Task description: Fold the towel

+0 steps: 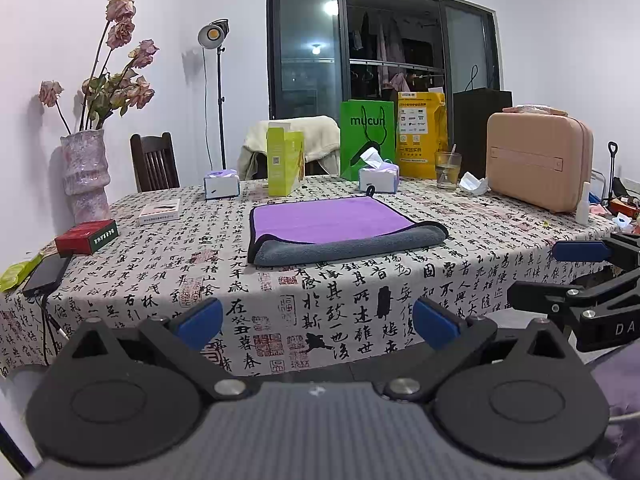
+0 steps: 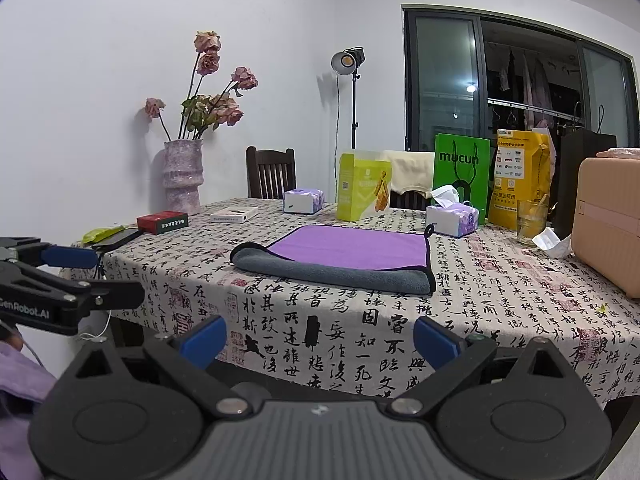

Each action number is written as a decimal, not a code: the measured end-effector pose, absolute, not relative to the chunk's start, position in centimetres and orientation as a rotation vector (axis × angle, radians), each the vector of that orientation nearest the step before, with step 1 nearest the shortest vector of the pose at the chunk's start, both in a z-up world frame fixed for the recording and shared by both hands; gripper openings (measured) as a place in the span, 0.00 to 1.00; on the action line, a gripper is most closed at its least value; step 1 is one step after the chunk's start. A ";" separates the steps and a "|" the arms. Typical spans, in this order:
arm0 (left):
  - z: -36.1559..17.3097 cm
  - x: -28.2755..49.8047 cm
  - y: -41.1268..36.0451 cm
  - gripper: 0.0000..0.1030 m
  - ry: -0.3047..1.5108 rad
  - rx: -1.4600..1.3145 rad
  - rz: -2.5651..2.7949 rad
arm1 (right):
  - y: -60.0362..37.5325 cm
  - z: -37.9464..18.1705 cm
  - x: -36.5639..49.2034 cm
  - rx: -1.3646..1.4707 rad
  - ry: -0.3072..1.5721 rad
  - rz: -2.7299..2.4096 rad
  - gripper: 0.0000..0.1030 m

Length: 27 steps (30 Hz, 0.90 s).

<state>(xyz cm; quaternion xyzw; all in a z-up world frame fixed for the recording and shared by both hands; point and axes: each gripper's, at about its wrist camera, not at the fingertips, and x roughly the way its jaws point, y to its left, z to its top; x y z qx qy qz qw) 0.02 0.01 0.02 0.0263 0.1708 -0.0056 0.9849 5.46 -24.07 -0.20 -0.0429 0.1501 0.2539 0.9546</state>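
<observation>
A purple towel (image 1: 328,220) with a grey underside lies on the calligraphy-print tablecloth, its near edge folded back as a grey band (image 1: 348,246). It also shows in the right wrist view (image 2: 348,246). My left gripper (image 1: 318,322) is open and empty, held in front of the table's near edge, well short of the towel. My right gripper (image 2: 320,340) is open and empty, also short of the table. Each gripper shows in the other's view, the right one (image 1: 560,272) at the right edge and the left one (image 2: 92,276) at the left edge.
Behind the towel stand two tissue packs (image 1: 378,178), a yellow-green box (image 1: 285,162), a green bag (image 1: 366,136), a yellow bag (image 1: 422,134) and a glass (image 1: 447,170). A pink case (image 1: 538,160) sits right. A vase (image 1: 85,176), a red box (image 1: 86,236) and a phone (image 1: 46,274) sit left.
</observation>
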 end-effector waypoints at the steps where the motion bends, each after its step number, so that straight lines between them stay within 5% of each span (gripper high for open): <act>1: 0.0 0.0 0.0 1.00 0.343 0.053 -0.011 | -24.0 -0.2 5.5 -0.087 0.305 0.516 0.97; 27: -0.1 0.0 -0.2 1.00 0.348 0.050 -0.013 | -24.0 -0.3 5.5 -0.086 0.309 0.515 0.98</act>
